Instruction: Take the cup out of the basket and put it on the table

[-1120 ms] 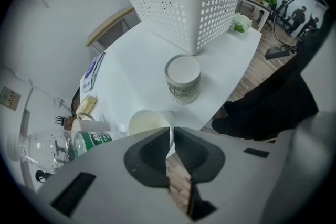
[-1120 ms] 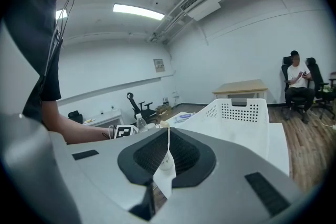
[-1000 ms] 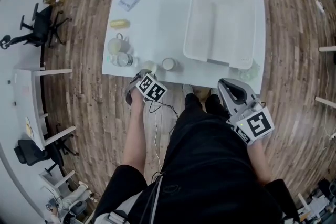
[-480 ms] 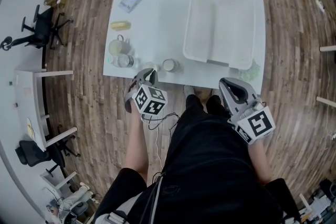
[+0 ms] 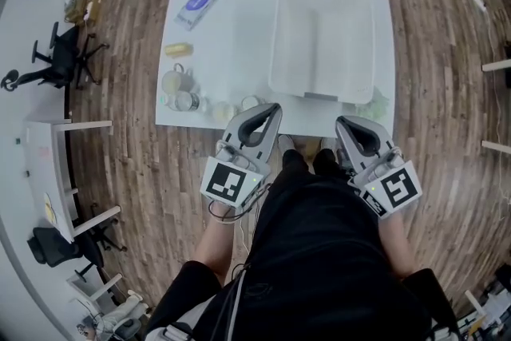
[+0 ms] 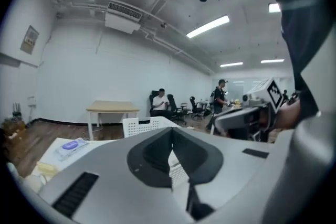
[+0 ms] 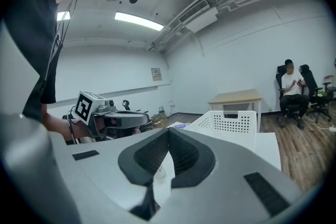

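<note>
- The wooden plank floor (image 5: 120, 148) runs all around you, and the white rectangular surface (image 5: 231, 52) sits straight ahead of your knees.
- On its right half stands the basket (image 5: 319, 36), a white plastic tub with rounded corners and perforated walls. From above you see just its own pale floor inside.
- Your left tongs (image 5: 268, 113) are over the front edge of the surface, pointing roughly level. The jaws have just been closing and now meet, clenched on nothing.
- Your right tongs (image 5: 349, 126) hover at the front edge by the basket's near right corner. Their jaws are pressed together too, with nothing gripped.
- At the far left corner lies a flat wipes packet (image 5: 198, 0), pale with a purple label and set askew.
- Nearer you down that left side comes a small yellow item (image 5: 177, 49), then a clear mug (image 5: 174, 80) with a handle.
- A smaller round container (image 5: 188, 101) sits just beside the mug. What is in either one is too small to tell.
- The cup (image 5: 223, 112) is out of the basket, standing upright on the surface near the front edge. It is pale, round and open-topped, just left of your left tongs' tips and apart from them.
- A second cup (image 5: 252, 102), white-rimmed, stands just beside it, between it and the basket and close to the left tongs.
</note>
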Demonstrator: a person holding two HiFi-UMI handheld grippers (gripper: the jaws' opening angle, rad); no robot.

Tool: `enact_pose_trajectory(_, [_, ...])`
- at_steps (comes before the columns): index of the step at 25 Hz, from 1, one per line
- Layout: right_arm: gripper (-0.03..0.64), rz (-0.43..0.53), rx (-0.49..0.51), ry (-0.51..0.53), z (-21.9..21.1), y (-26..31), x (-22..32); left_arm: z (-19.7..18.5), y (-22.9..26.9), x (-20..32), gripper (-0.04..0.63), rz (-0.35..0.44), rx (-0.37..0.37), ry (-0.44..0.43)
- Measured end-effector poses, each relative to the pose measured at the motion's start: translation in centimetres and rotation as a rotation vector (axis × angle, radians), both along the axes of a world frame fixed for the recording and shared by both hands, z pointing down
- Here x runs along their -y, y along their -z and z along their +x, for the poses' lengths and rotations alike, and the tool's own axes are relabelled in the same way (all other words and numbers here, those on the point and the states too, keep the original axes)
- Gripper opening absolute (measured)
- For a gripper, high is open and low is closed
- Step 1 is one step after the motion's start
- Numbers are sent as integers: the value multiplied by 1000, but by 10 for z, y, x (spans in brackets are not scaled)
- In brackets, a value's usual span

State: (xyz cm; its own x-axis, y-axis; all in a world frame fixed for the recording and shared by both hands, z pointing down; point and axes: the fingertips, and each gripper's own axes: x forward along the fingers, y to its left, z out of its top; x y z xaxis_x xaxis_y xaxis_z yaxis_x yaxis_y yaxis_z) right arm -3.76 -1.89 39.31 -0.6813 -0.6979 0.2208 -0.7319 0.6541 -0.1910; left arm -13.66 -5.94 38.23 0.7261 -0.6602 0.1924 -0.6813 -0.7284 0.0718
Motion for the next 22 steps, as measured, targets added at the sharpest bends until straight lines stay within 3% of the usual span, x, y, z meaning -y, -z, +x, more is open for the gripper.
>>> enact_pose_trajectory(4, [23,27,12,1,6,10,-2,39,17,-21,9,-19,-115,-102])
enact_pose_trajectory(10, [23,56,27,6,17,21,-7,75,26,-42,9,-52,-203,-166])
enact_pose_trajectory(22, [23,41,43,0,25,16,-13,86,17,-53,9,-78,-183,-170])
